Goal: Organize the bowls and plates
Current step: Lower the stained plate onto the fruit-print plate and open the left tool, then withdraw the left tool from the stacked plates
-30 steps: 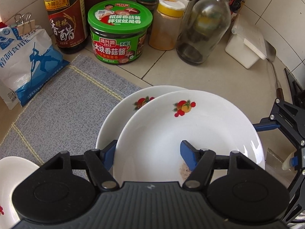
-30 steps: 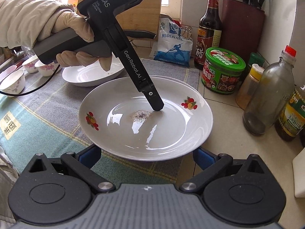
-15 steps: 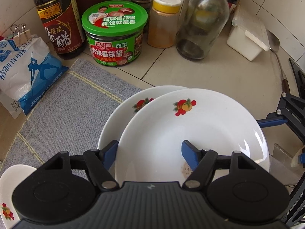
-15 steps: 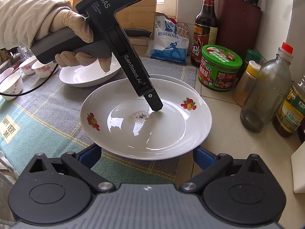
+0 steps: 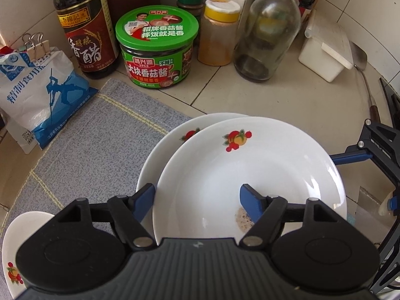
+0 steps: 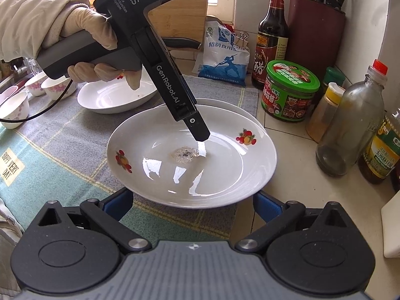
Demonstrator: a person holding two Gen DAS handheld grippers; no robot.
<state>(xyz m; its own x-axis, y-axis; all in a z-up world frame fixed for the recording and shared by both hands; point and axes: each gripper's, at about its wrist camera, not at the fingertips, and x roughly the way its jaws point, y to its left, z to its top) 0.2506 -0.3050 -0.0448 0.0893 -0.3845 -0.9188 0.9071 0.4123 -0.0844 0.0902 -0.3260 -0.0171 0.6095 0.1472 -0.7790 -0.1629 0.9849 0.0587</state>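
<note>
A: Left gripper [image 5: 197, 201]?
B: Fingers straddle the near rim of the top plate [image 5: 262, 175], one blue pad outside, one inside over the well. Clamped or just around it, can't tell. Gloved hand [image 6: 82, 47] holds its handle.
A: Right gripper [image 6: 192, 203]?
B: Fingers spread wide apart, either side of the plate's near edge, gripping nothing.
A: Where's the plate?
B: Over a second fruit-print plate [image 5: 175, 137], offset to its right; seated or raised, can't tell. Both at the right edge of the grey-green mat [image 6: 62, 135]. Brownish residue patch [image 6: 183, 153] in the top plate's well.
A: Further out?
B: Another white plate [image 6: 112, 97] far left on the mat, small floral bowls [image 6: 47, 87] beyond it. Far right on the tile counter: green sauce jar [image 5: 157, 55], vinegar bottle [image 5: 85, 32], salt bag [image 5: 37, 95], yellow-cap spice jar [image 5: 217, 32], clear glass bottle [image 5: 267, 37].
</note>
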